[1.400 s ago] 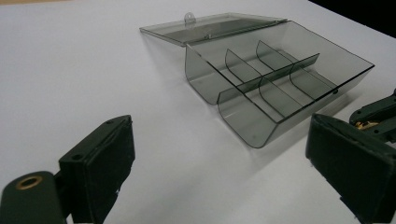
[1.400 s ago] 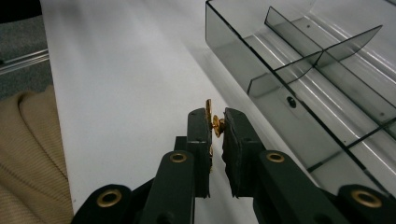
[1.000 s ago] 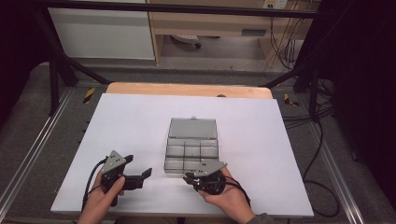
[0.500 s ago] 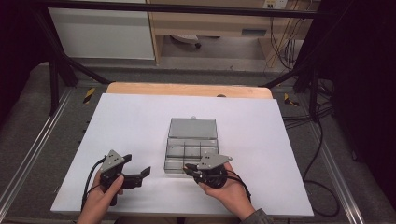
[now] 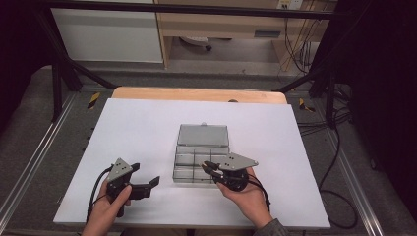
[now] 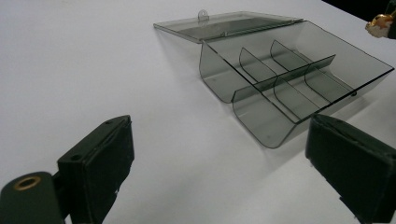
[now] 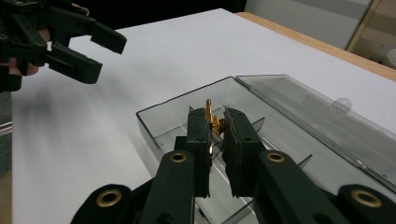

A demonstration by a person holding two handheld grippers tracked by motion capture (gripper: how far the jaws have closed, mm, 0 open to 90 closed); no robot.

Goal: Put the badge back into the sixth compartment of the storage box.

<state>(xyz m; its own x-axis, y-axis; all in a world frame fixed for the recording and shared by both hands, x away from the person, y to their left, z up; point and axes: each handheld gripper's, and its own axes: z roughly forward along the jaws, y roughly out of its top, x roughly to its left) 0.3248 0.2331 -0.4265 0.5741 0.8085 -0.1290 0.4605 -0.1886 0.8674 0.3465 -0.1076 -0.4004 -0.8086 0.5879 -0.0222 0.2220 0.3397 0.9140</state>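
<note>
The left claw [image 5: 147, 182] sits low in the person's left hand [image 5: 109, 205], its jaws spread wide apart with nothing between them, pointing level toward the right claw. The right claw [image 5: 210, 168] is carried in the right hand [image 5: 246, 194], forearm coming in from below, jaws pointing toward the left claw. Its jaws stand nearly together, pinching a small gold part [image 7: 212, 122] between the pads.
</note>
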